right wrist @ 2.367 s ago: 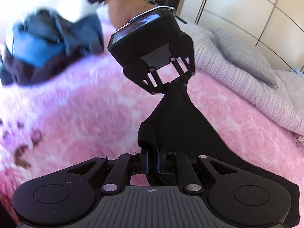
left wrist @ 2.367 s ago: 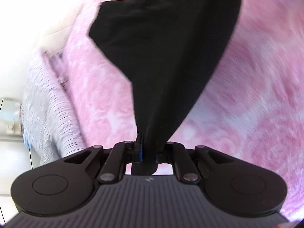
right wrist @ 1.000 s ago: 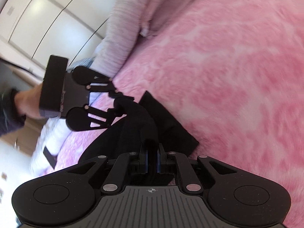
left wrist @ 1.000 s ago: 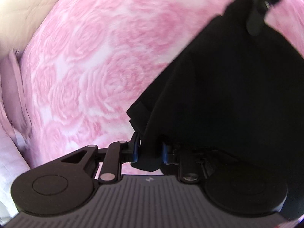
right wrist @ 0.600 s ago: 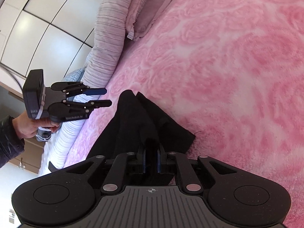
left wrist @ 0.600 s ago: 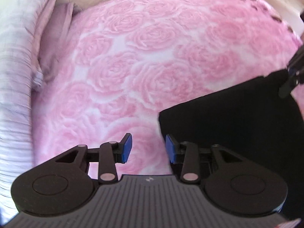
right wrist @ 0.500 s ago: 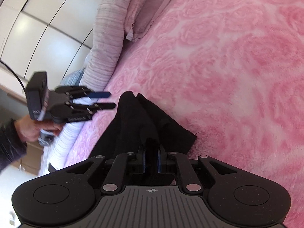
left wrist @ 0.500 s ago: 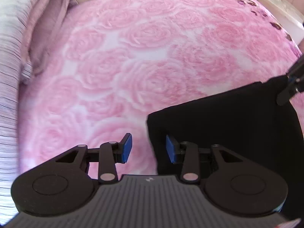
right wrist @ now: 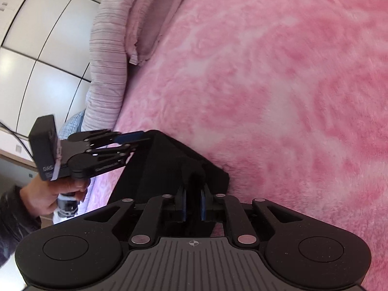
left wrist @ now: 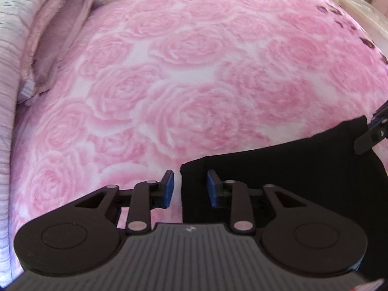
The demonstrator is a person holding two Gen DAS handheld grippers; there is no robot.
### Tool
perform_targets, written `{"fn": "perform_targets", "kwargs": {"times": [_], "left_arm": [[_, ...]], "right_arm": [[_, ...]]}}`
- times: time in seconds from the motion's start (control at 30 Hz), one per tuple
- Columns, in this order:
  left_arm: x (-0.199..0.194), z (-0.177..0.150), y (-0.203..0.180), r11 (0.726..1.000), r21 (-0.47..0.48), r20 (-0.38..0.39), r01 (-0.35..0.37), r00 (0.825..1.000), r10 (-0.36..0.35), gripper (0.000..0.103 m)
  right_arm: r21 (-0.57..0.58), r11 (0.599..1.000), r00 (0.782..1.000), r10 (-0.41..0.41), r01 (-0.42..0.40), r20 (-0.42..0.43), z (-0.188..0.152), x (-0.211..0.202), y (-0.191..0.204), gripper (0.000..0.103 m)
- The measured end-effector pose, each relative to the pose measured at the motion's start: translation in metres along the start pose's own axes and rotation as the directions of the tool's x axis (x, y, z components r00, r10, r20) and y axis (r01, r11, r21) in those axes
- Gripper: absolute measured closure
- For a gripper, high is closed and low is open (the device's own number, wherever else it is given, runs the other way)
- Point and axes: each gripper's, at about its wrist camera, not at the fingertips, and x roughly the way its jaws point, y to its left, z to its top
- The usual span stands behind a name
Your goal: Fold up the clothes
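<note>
A black garment [left wrist: 291, 169] lies folded flat on the pink rose blanket [left wrist: 194, 60]. In the left wrist view my left gripper [left wrist: 190, 184] straddles its near corner. The blue pads [left wrist: 168, 186] stand apart from the cloth and the jaws are closing. The right gripper [left wrist: 368, 133] holds the garment's far corner at the right edge. In the right wrist view my right gripper [right wrist: 192, 202] is shut on a bunched fold of the black garment [right wrist: 165, 162]. The left gripper [right wrist: 138, 143] reaches the opposite corner from the left, carried by a hand [right wrist: 53, 194].
Striped lilac pillows [left wrist: 14, 60] and a mauve pillow [left wrist: 60, 36] line the blanket's left side. White wardrobe doors [right wrist: 36, 48] stand beyond the pillows [right wrist: 109, 60]. The bed's edge and a pale surface [left wrist: 351, 2] show at the top right.
The left gripper let go of the garment, opened and rolled, then came back over the cloth's corner. The garment dropped flat onto the blanket. The right gripper sank lower, still gripping.
</note>
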Motion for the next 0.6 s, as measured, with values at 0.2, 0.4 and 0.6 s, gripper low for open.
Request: {"fn": "perform_targets", "kwargs": {"times": [0.2, 0.4, 0.6], "left_arm": [[-0.061, -0.046, 0.011, 0.985, -0.13, -0.021, -0.111, 0.994, 0.109, 0.076], [-0.133, -0.129, -0.002, 0.903, -0.365, -0.124, -0.226, 0.973, 0.194, 0.071], [-0.165, -0.211, -0.027, 0.795, -0.533, -0.228, -0.289, 0.954, 0.194, 0.056]], "right_arm": [[0.014, 0.999, 0.999, -0.051, 0.051, 0.0, 0.004, -0.013, 0.004, 0.09], [-0.148, 0.977, 0.987, -0.143, 0.152, 0.067, -0.001, -0.025, 0.056, 0.087], [-0.236, 0.955, 0.984, -0.166, 0.177, 0.067, -0.026, -0.032, 0.081, 0.049]]}}
